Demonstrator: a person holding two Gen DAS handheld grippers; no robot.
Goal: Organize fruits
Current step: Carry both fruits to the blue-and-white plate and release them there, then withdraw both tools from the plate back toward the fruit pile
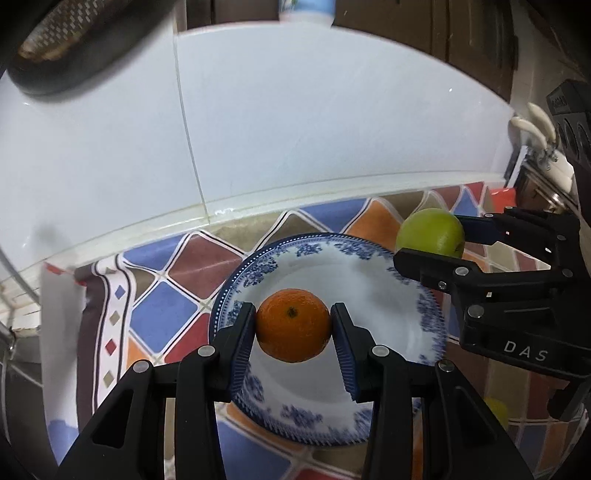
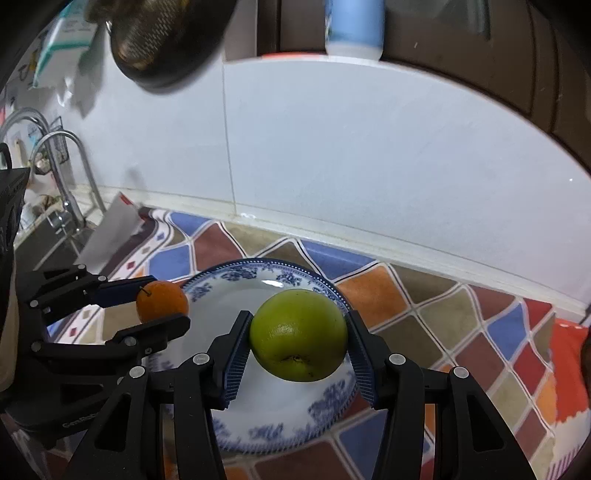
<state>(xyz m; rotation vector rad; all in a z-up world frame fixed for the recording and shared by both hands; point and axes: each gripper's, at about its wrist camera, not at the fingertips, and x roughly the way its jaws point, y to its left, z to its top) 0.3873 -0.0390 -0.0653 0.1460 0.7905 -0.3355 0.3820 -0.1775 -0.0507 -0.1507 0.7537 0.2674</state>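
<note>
My left gripper (image 1: 293, 325) is shut on an orange (image 1: 293, 325) and holds it over the middle of a blue-and-white patterned plate (image 1: 369, 273). My right gripper (image 2: 298, 334) is shut on a green round fruit (image 2: 298, 334) and holds it over the right part of the same plate (image 2: 229, 295). In the left wrist view the right gripper (image 1: 436, 240) with the green fruit (image 1: 430, 232) sits at the plate's far right rim. In the right wrist view the left gripper (image 2: 162, 302) with the orange (image 2: 162, 301) sits at the plate's left rim.
The plate rests on a colourful diamond-patterned cloth (image 2: 461, 332) against a white tiled wall (image 1: 295, 129). A sink with a curved tap (image 2: 70, 177) lies to the left. A dark strainer (image 2: 162, 44) hangs above, and a blue-white container (image 2: 354, 29) stands on the ledge.
</note>
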